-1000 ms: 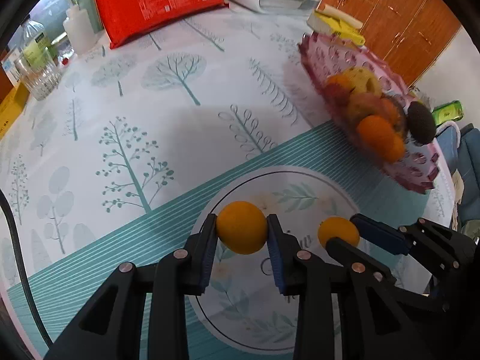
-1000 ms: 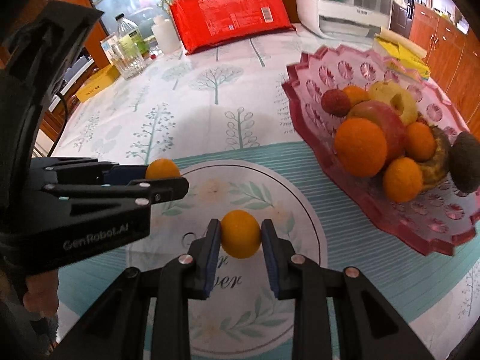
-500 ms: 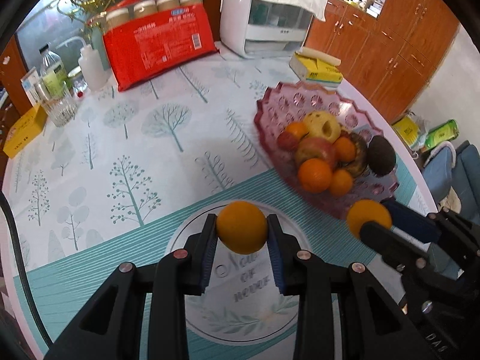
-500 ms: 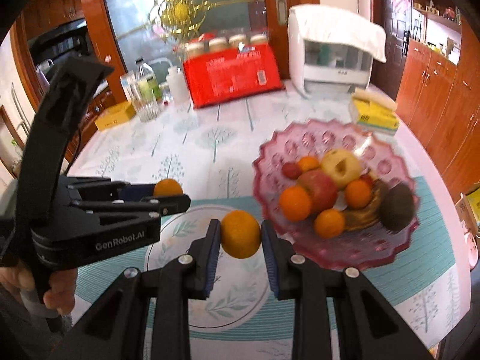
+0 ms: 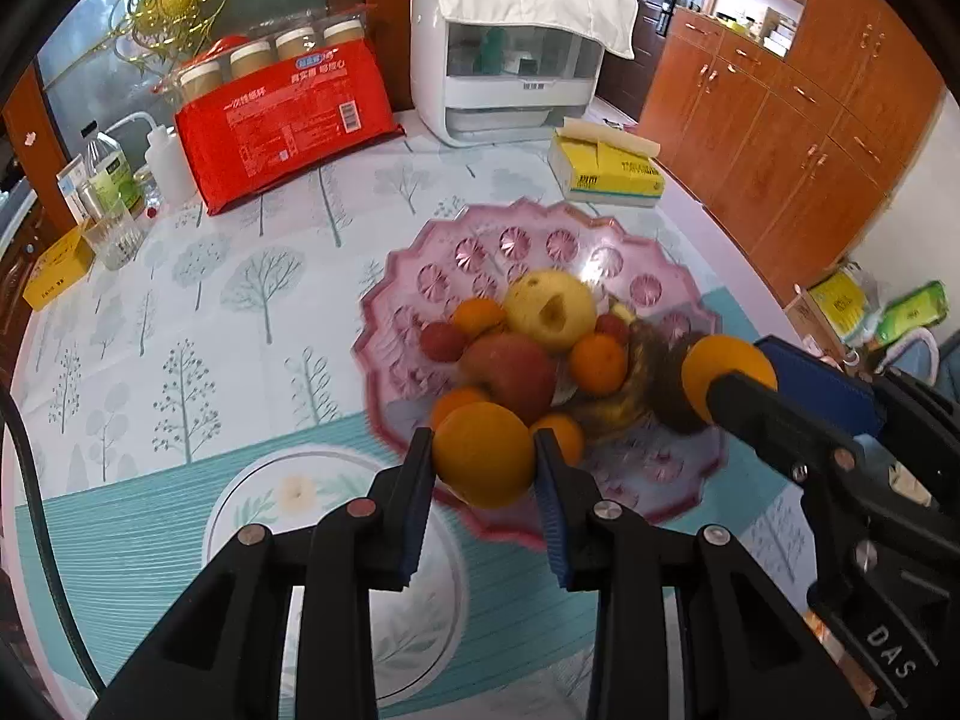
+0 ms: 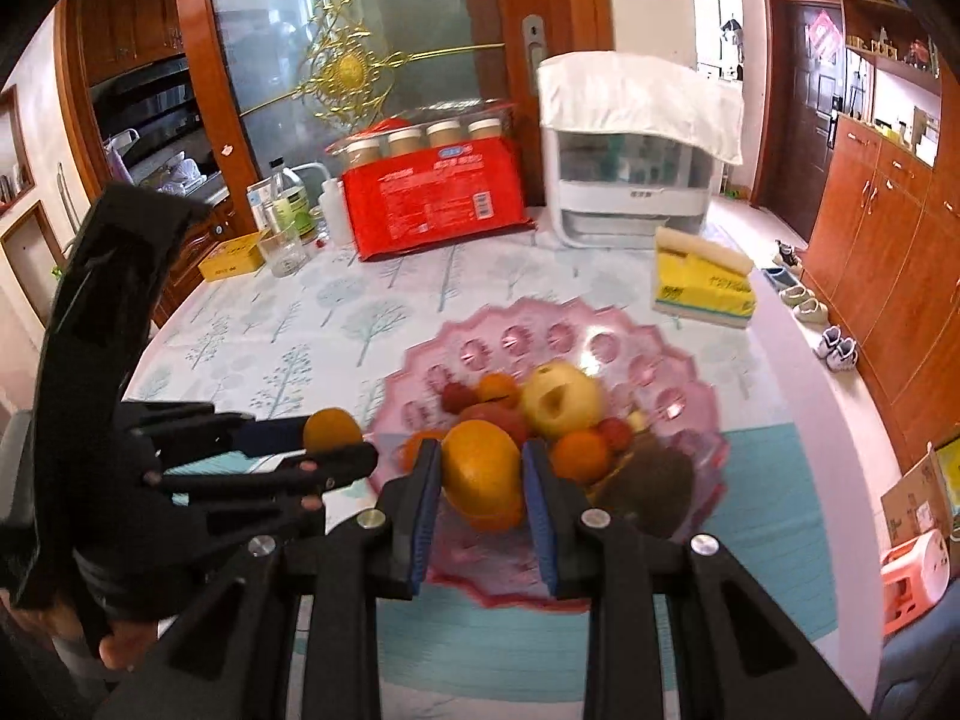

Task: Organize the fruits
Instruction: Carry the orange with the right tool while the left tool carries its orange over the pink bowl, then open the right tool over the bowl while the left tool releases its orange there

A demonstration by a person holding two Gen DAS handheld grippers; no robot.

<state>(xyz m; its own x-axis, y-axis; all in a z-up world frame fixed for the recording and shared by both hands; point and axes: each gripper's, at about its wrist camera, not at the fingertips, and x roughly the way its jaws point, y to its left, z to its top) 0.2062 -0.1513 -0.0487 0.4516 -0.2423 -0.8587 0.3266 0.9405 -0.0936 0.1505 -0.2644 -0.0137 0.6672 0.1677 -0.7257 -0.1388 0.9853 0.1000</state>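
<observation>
Left wrist view: a scalloped pink translucent plastic fruit bowl (image 5: pixel 624 240) stands on a round table under a white oilcloth printed with teal trees (image 5: pixel 240 300); the bowl holds a pale yellow apple (image 5: pixel 549 309), a red apple (image 5: pixel 513 369), several small tangerines (image 5: pixel 597 363), a small red fruit (image 5: pixel 441 341) and a dark brown fuzzy fruit (image 5: pixel 669 405), partly blurred. The left gripper (image 5: pixel 483 483), black with blue pads, is clamped on a round orange (image 5: pixel 483 453), one pad against each side, the fruit poised over the bowl's near rim. The right gripper (image 5: pixel 774 384) enters from the right, pinching a second orange (image 5: pixel 723 369) over the bowl's right part. Beyond: a red plastic package (image 5: pixel 288 120), a white lidded appliance draped with a white cloth (image 5: pixel 510 60), a yellow tissue pack (image 5: pixel 606 171) and a clear drinking glass (image 5: pixel 114 237). Right wrist view: the same pink bowl (image 6: pixel 540 336) with the yellow apple (image 6: pixel 561 399), tangerines (image 6: pixel 579 456), and the dark fuzzy fruit (image 6: pixel 651 477). The right gripper (image 6: pixel 480 501) has its blue pads closed on the second orange (image 6: pixel 483 471), held in front of the fruit heap, above the bowl's near half. The left gripper (image 6: pixel 336 444) appears at the left, gripping the first orange (image 6: pixel 330 429) just beside the bowl's left rim; part of a hand (image 6: pixel 117 645) shows at its handle.
</observation>
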